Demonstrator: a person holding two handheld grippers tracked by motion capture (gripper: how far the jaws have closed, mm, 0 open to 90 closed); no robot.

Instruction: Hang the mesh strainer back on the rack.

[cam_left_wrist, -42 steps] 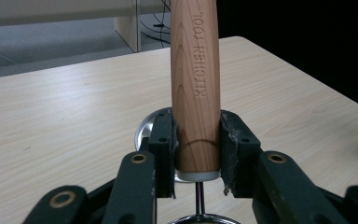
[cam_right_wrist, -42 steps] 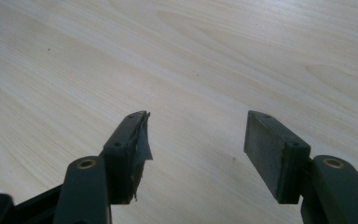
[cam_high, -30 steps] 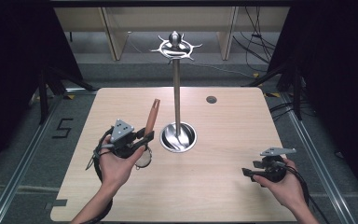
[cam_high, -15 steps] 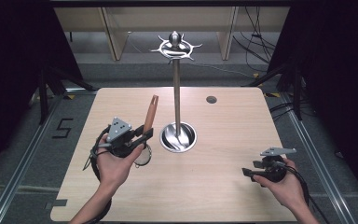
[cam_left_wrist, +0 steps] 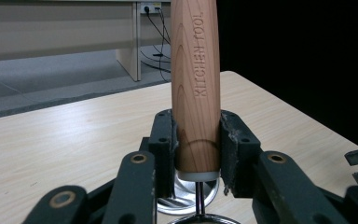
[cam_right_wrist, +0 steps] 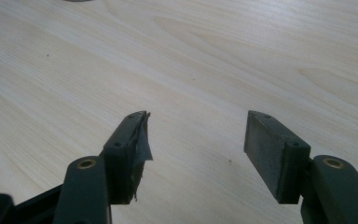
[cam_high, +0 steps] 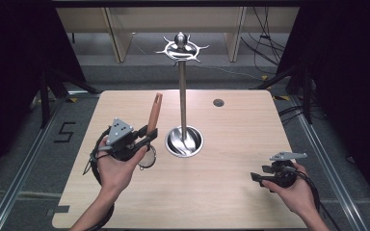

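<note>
Jaws clamped on wooden handle (cam_left_wrist: 196, 93) low down, in left gripper (cam_high: 142, 137); utensil lifted slightly off the table (cam_high: 231, 192), more upright than a second ago, beside hanging stand (cam_high: 183, 86). Right gripper (cam_high: 260, 177) wide open, empty.

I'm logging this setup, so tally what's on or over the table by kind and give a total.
Tongs: 2, left shut on the utensil, right open.
Wooden-handled kitchen utensil: 1.
Metal stand with hooks on top: 1.
Small dark disc on the table: 1.
Total: 5.
</note>
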